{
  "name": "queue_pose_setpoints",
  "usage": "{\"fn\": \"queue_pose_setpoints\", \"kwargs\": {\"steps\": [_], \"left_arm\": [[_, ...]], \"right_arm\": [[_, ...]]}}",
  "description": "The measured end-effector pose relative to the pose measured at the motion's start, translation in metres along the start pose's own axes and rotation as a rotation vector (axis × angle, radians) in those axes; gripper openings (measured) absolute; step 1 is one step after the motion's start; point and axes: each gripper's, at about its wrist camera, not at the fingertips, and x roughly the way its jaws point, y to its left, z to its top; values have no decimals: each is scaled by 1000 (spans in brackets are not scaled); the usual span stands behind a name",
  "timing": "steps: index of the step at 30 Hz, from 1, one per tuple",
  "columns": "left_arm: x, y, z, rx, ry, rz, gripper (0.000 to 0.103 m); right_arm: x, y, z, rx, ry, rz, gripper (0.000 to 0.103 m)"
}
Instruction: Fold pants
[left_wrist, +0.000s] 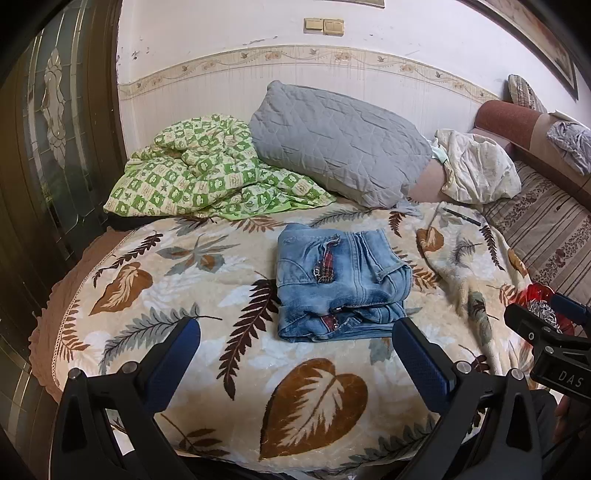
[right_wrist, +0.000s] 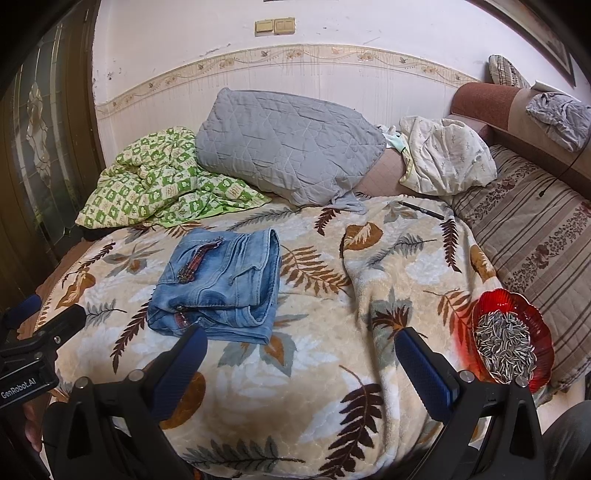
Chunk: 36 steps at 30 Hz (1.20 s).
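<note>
Both hand-held grippers hang spread wide and empty over the near edge of the bed: the left hand-held gripper (left_wrist: 295, 354) sits just short of the pants (left_wrist: 341, 282), its fingers apart with nothing between them, and the right hand-held gripper (right_wrist: 301, 363) is off to the right of the bundle, equally agape and clear of the denim. Risk from here, judging by the layout: the red dish (right_wrist: 511, 338) heaped with sunflower seeds perches on the blanket (right_wrist: 280, 387) right beside the right gripper's outer finger, so a careless swing or a tug on the plush cover could tip it and scatter seeds. A nudge at the bundle's front edge could also spring the top layer open, since the soft blanket gives little support. As for the pants, they lie mid-bed as a compact, squarish stack of pale blue denim, folded over on themselves, a plaid-trimmed pocket facing up, layers showing at the near edge, looking essentially finished
</note>
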Motion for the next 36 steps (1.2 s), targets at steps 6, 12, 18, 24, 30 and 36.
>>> {"fn": "queue_pose_setpoints", "kwargs": {"steps": [6,12,18,24,30,36], "left_arm": [[0,2,2,5,0,6,103],[-1,2,0,10,-9,5,103],[-1,1,2,5,-6,4,103],[-1,0,2,1,-6,1,103],[-1,0,2,2,-4,1,103],[-2,0,2,-8,-11,-7,103]], "right_arm": [[0,0,0,-1,0,-1,103],[0,0,1,-2,-1,0,103],[0,0,1,-1,-1,-1,103],[0,0,0,0,0,-2,103],[1,-1,1,-2,0,1,103],[1,-3,0,-1,2,1,103]]}}
